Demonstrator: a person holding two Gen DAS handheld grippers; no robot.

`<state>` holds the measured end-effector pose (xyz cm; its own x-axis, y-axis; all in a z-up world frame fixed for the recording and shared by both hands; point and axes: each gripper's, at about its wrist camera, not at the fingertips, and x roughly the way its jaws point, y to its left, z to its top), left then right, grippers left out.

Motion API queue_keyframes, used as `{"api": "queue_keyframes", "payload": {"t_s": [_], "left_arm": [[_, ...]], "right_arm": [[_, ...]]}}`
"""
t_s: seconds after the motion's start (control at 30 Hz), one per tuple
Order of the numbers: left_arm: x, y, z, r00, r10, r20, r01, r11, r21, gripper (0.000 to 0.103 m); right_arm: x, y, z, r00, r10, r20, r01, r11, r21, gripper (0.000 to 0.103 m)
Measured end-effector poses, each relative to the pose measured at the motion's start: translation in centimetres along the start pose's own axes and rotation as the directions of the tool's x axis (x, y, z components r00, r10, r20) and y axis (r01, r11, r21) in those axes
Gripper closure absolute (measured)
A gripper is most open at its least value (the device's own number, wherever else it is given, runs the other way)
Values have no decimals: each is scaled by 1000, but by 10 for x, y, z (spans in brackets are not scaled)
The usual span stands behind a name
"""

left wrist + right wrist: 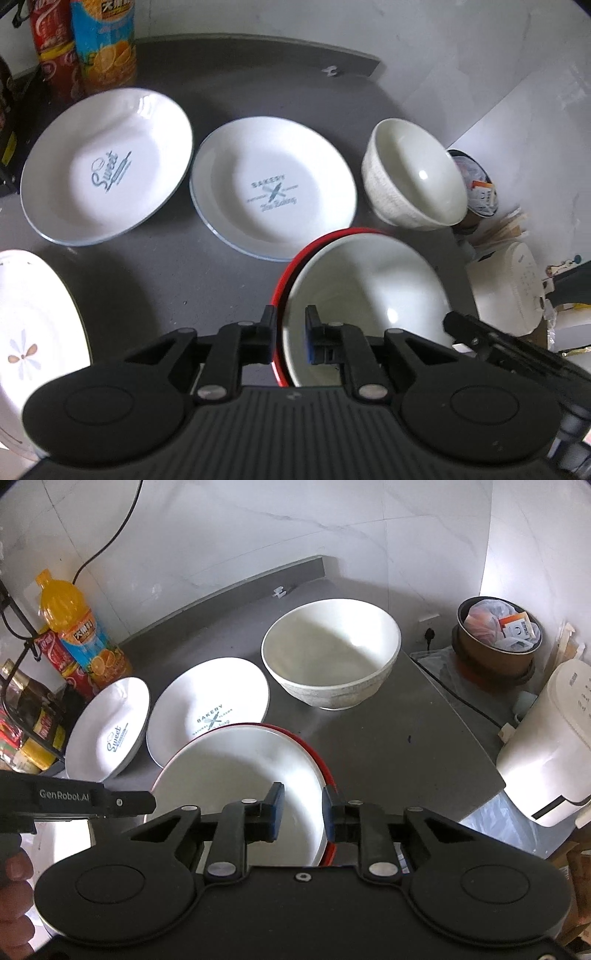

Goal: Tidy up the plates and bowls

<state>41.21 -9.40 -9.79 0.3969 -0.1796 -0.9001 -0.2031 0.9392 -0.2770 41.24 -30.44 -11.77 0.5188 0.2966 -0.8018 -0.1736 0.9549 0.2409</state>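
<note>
- Two grippers were on one red-rimmed bowl: the left gripper straddled its left rim, one finger outside the red wall and one inside, and the right gripper straddled the opposite rim the same way.
- Both looked clenched on the rim, though contact of the pads with the wall could not be told for certain from these views.
- Whether the bowl sat on the counter or hung just above it could not be told.
- Taking that bowl as the landmark: the "Bakery" plate lay just behind it, its near edge partly covered by the bowl's rim.
- Behind the bowl and further left lay the "Sweet" plate, close beside the "Bakery" plate.
- Behind the bowl and to the right stood the speckled bowl, upright and empty, apart from it.
- Left of the bowl, a flowered plate showed at the edge of the left view.
- Bottles stood well behind and left, by the wall.
- Judged step: a two-handed carry of the red-rimmed bowl, probably toward stacking bowls together.
- Next move would call for keeping both grips level, clearing the "Bakery" plate's edge, and lowering the bowl centred on its mate. Which bowl should nest in which was unclear, since sizes could not be compared safely through the fisheye.
</note>
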Motion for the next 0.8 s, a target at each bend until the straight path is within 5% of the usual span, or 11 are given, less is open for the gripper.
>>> {"api": "queue_keyframes", "payload": {"t_s": [0.13, 0.37, 0.8], "left_arm": [[-6, -7, 4, 1000, 3, 4, -3, 1000, 22, 86], [-15, -19, 8, 999, 29, 27, -31, 998, 60, 48], [-22, -37, 19, 998, 17, 57, -21, 997, 80, 32]], "right_arm": [[-3, -3, 1, 1000, 14, 1, -14, 1000, 28, 80], [-5, -10, 1, 999, 33, -11, -33, 998, 61, 79], [-10, -31, 5, 999, 48, -6, -47, 989, 138, 79]]}}
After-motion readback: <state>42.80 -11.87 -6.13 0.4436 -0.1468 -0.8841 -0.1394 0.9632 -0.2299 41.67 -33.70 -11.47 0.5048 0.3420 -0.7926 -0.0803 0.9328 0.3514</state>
